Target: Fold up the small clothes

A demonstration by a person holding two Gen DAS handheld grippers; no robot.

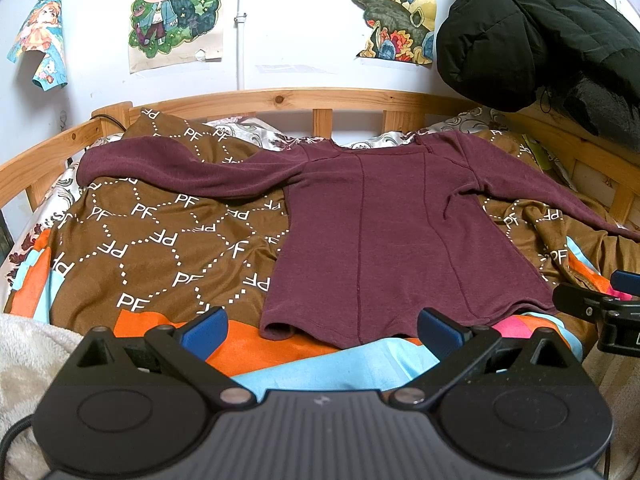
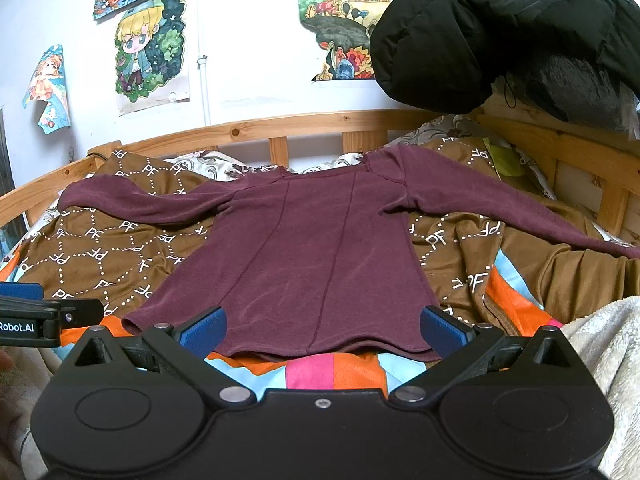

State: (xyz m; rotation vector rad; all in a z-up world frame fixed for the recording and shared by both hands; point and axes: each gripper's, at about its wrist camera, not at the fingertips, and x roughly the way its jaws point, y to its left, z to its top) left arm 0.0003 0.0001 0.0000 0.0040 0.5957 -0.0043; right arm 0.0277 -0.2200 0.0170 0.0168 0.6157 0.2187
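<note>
maroon top (image 1: pixel 372 232) flat, unfolded

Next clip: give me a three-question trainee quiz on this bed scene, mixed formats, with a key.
1. True or false: the left claw is shut on the maroon shirt.
2. The shirt's sleeves are: A) folded across the body B) spread out to both sides C) rolled up.
3. Fill in: the shirt lies on a brown ____ printed with letters.

Key: 1 false, both claws, the right claw too, are open and empty; 2 B; 3 blanket.

Home bedroom, wooden bed frame (image 1: pixel 280 98), patterned bedding (image 1: pixel 152 232), cartoon posters (image 1: pixel 176 8) on wall
</note>
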